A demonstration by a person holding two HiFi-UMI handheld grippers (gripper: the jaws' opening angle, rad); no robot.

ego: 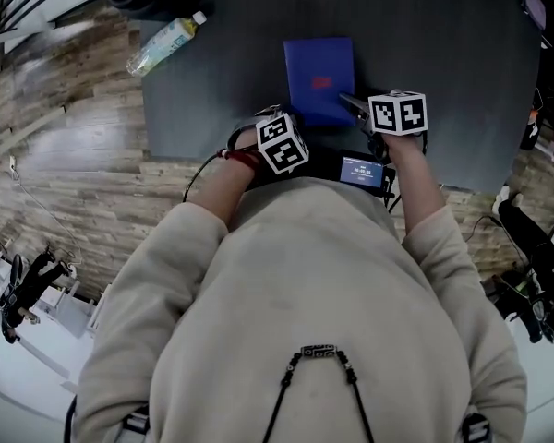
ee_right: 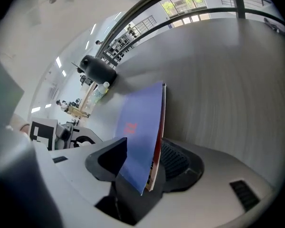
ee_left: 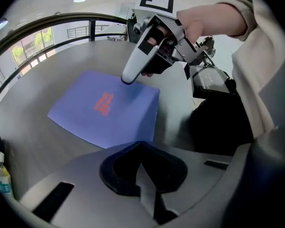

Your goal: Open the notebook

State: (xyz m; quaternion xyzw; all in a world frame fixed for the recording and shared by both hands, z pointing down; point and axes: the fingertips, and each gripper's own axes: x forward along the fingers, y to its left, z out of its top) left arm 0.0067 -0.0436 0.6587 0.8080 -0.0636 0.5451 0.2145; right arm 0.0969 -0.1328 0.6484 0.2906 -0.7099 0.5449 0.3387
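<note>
The blue notebook (ego: 319,77) lies shut on the dark counter (ego: 443,81), straight ahead of the person at 12 o'clock. Its cover carries a small block of red print, too blurred to read in any view.

The right claw (ego: 351,105) comes in at the notebook's 5 o'clock corner. In the right gripper view the claw (ee_right: 143,164) is clamped on that corner, with the blue cover and a red edge standing between its two jaws.

The left claw (ego: 275,118) sits just off the 7 o'clock corner. In the left gripper view the claw (ee_left: 140,151) has its jaws closed together on nothing, just short of the notebook's near edge.

A bottle (ego: 166,44) with a pale label lies at 10 o'clock from the notebook, well apart.
</note>
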